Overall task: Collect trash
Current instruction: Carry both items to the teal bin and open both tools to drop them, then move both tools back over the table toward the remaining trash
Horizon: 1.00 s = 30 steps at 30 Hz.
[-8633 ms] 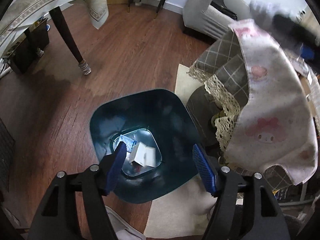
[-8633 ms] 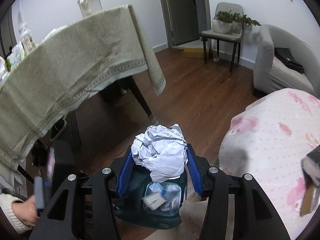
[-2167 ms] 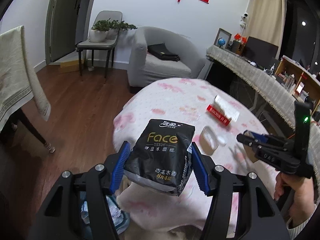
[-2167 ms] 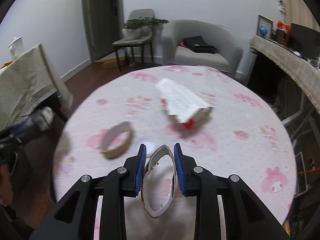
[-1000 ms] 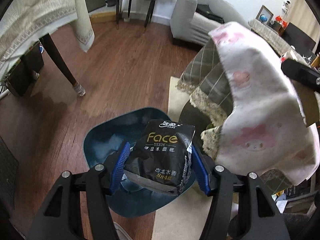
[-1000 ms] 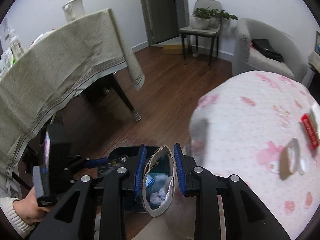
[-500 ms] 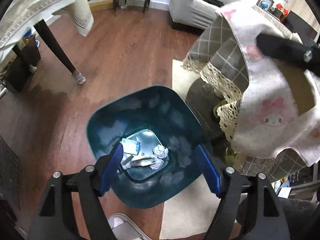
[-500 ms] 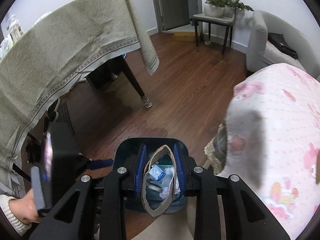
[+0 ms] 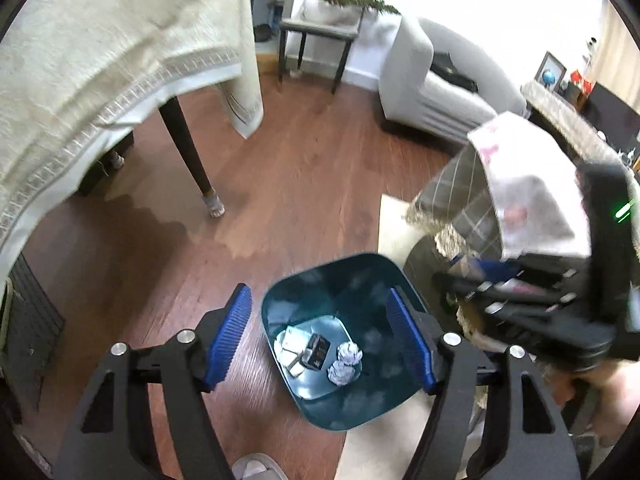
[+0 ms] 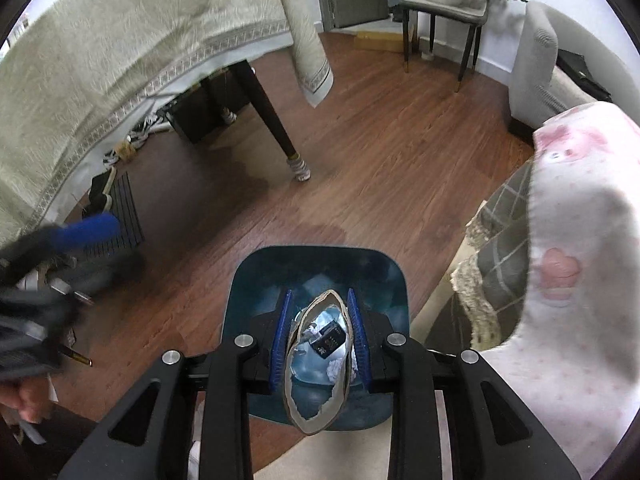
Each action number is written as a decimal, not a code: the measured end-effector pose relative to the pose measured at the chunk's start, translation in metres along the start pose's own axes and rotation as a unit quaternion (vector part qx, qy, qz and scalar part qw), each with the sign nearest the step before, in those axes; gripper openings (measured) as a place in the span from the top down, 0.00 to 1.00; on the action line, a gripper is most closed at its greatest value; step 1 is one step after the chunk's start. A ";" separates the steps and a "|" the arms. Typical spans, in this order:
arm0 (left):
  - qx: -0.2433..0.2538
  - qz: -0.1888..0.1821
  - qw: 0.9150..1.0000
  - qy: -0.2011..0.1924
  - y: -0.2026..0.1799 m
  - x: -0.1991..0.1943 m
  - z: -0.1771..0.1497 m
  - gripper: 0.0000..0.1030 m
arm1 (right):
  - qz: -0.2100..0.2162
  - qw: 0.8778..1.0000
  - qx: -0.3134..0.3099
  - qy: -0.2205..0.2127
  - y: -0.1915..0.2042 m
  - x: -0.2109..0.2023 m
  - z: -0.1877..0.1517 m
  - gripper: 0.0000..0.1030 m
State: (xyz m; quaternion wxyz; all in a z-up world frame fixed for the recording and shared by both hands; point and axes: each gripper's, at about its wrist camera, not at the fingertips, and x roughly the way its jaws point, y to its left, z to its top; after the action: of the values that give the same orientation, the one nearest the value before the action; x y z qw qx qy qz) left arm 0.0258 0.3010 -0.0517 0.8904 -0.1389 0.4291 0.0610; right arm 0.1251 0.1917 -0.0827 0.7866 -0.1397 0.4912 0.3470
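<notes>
The right gripper (image 10: 319, 348) is pinching a torn cardboard ring (image 10: 318, 364), squeezed into a narrow oval between its blue pads, directly above the open mouth of a dark teal bin (image 10: 256, 276) on the wooden floor (image 10: 380, 168). Through the ring, the bottom of the bin shows a black tissue packet (image 10: 329, 342) and bits of crumpled paper.

The left gripper (image 9: 320, 340) hangs with its pads spread wide and nothing between them, also above the bin (image 9: 400, 396). Below it lie the tissue packet (image 9: 316, 357), two paper balls (image 9: 345, 362) and some flat wrappers (image 9: 292, 344).

Beside the bin, a round counter draped in a pink patterned cloth (image 10: 580, 260) overhangs a pale rug (image 9: 394, 220). A second counter with a beige cloth (image 10: 120, 60) stands farther off, near a grey armchair (image 9: 432, 84).

The step in hand looks like dropping the ring. The next move would be to part the right gripper's pads so the ring falls straight in, and it seems well centred. Then both grippers can return to the pink counter for whatever trash remains.
</notes>
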 end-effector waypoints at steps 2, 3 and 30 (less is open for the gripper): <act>-0.005 -0.002 1.000 -0.007 0.003 -0.008 0.003 0.35 | -0.001 1.000 -0.005 0.008 0.003 0.008 -0.001 0.72; -0.007 -0.003 1.000 -0.008 0.004 -0.010 0.004 0.37 | 0.000 1.000 -0.008 0.014 0.005 0.013 -0.002 0.72; -0.011 -0.020 0.996 -0.085 -0.005 -0.074 0.037 0.45 | 0.016 0.999 -0.028 0.043 0.022 0.039 -0.007 0.48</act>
State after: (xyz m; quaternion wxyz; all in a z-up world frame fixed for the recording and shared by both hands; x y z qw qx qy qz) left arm 0.0084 0.3076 0.0288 0.9233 -0.1511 0.3482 0.0596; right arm 0.1164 0.2193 -0.1168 0.7551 -0.1681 0.5168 0.3667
